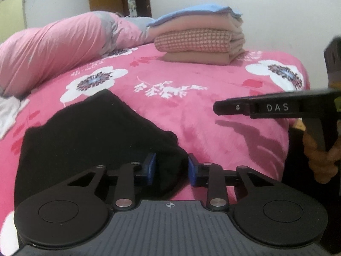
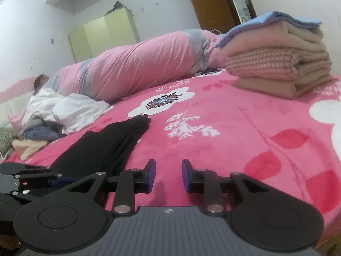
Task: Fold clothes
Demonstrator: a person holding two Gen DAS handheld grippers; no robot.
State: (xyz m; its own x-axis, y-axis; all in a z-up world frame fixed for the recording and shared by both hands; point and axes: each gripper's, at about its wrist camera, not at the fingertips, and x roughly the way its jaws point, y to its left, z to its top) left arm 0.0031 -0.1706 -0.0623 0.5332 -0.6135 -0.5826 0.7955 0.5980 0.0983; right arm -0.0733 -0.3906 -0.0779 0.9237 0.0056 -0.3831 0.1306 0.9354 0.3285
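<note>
A black garment point(image 1: 89, 132) lies folded on the pink flowered blanket point(image 1: 191, 111), near the bed's front edge. My left gripper point(image 1: 171, 167) is shut on its near right corner, the cloth bunched between the blue pads. The same garment point(image 2: 110, 145) shows as a long dark strip in the right wrist view, with the left gripper point(image 2: 32, 177) at its near end. My right gripper point(image 2: 168, 170) stands open over bare blanket to the right of the garment, nothing between its fingers. In the left wrist view its finger point(image 1: 234, 106) reaches in from the right, held by a hand point(image 1: 319, 160).
A stack of folded blankets point(image 1: 198, 40) sits at the back right of the bed. A rolled pink duvet point(image 2: 132, 64) runs along the far side, a person's head point(image 2: 40, 80) at its left end. Loose white and other clothes point(image 2: 64, 111) are heaped at the left.
</note>
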